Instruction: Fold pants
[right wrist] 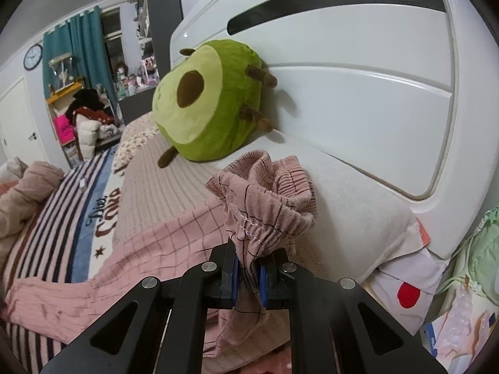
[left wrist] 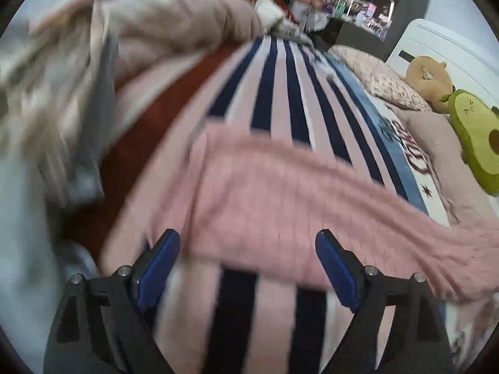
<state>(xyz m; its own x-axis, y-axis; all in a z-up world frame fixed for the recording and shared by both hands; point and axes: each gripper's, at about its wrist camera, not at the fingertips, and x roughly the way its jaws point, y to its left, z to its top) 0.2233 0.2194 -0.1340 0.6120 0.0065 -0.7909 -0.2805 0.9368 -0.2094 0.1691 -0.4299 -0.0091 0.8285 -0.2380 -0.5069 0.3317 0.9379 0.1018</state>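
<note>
Pink checked pants [left wrist: 280, 193] lie stretched across a striped bedspread [left wrist: 274, 93]. My left gripper [left wrist: 248, 246] hangs over the leg end with its blue pads wide apart, open and holding nothing; this view is blurred. In the right wrist view the pants [right wrist: 149, 243] run left over the bed, and their elastic waistband [right wrist: 268, 196] bunches up above my right gripper [right wrist: 248, 275], which is shut on the waistband fabric near the pillow.
A green avocado plush [right wrist: 205, 99] leans on the white headboard [right wrist: 358, 71], also seen as the plush [left wrist: 477, 143] at the far right. A cream pillow [right wrist: 352, 218] lies under the waistband. A crumpled beige duvet [left wrist: 131, 31] fills the bed's far end. Shelves [left wrist: 368, 3] stand behind.
</note>
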